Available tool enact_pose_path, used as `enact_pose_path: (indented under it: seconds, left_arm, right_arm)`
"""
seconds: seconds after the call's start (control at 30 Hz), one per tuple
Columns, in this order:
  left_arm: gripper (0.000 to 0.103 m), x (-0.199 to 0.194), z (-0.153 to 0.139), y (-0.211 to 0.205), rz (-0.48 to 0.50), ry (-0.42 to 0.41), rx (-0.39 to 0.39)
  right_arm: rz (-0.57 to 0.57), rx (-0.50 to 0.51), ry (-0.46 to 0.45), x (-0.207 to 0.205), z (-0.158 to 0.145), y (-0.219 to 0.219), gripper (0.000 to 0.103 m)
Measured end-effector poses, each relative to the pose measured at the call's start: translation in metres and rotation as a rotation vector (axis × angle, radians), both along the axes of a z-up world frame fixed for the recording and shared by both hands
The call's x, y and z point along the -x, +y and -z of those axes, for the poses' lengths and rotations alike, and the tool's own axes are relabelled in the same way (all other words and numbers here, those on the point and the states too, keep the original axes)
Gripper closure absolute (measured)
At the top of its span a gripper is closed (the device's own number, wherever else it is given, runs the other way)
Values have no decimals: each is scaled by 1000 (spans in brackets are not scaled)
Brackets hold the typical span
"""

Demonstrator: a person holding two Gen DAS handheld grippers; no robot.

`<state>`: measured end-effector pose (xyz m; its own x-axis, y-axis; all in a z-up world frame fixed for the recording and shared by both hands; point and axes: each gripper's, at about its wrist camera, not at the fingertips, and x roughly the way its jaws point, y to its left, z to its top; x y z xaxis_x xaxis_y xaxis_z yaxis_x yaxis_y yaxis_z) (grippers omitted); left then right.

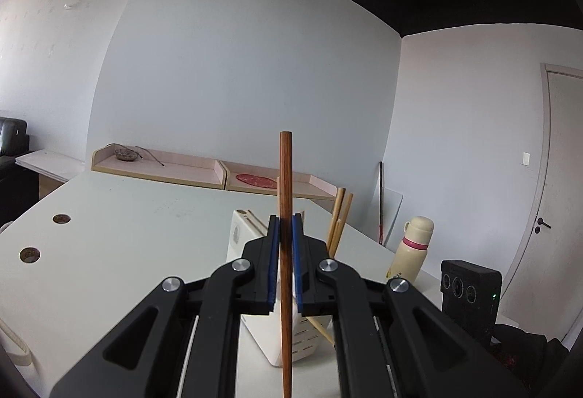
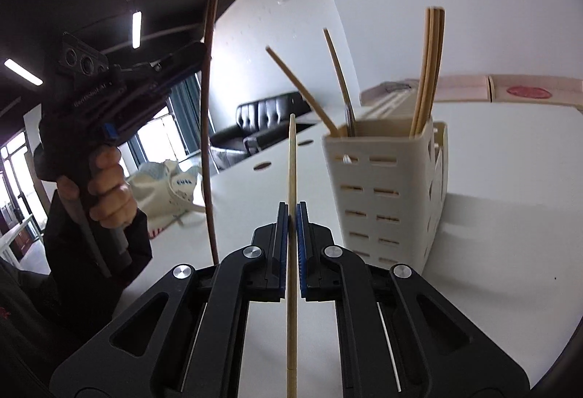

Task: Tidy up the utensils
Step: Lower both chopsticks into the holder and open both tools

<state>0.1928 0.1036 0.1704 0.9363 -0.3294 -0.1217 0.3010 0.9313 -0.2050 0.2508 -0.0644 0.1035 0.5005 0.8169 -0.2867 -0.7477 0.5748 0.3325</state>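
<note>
Both my grippers clamp one chopstick each.
Left gripper (image 1: 286, 226) pinches the dark chopstick (image 1: 285, 172), right gripper (image 2: 290, 212) the pale chopstick (image 2: 292, 157), frame centre; they look light, stiff and slippery, so I grip mid-shaft.

Barely any legible writing

A short line of pale lettering runs along the side of the black handheld gripper body (image 2: 109, 88) at about nine o'clock in the right wrist view, too blurred and small to read. The cream thermos bottle with a pink band (image 1: 411, 248), at about four o'clock in the left wrist view, bears a small coloured print near its base, also illegible.
</note>
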Motion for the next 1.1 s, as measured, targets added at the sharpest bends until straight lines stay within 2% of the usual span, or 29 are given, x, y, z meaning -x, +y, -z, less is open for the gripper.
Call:
enact_pose_path:
  seconds: [0.1,0.23,0.33,0.47,0.57,0.73,0.9,1.1]
  left_arm:
    - [96,0,-16,-10,24,-32,-13]
    - [96,-2,-35,-22,33,-88,-7]
    - [96,-9,-47,-35,58,-115,6]
    - [96,-25,-60,-58,81,-147,-13]
    - [96,-39,-63,-71,47,-176,-36]
    - [96,-65,-67,-74,-37,-177,-28]
    - [96,-79,-69,-73,-146,-212,-35]
    - [96,-86,-74,-67,-175,-217,11]
  right_arm:
    - [-1,-88,-46,-1,-18,-5,99]
    - [51,-190,-89,-11,-38,-20,99]
    - [92,-241,-105,-21,-49,-30,99]
    - [142,-302,-95,-42,-57,-34,99]
    - [171,-339,-83,-63,-57,-44,99]
    - [201,-384,-48,-97,-49,-43,99]
    - [225,-432,-77,-111,-46,-40,99]
    - [239,-425,-120,-113,-51,-27,99]
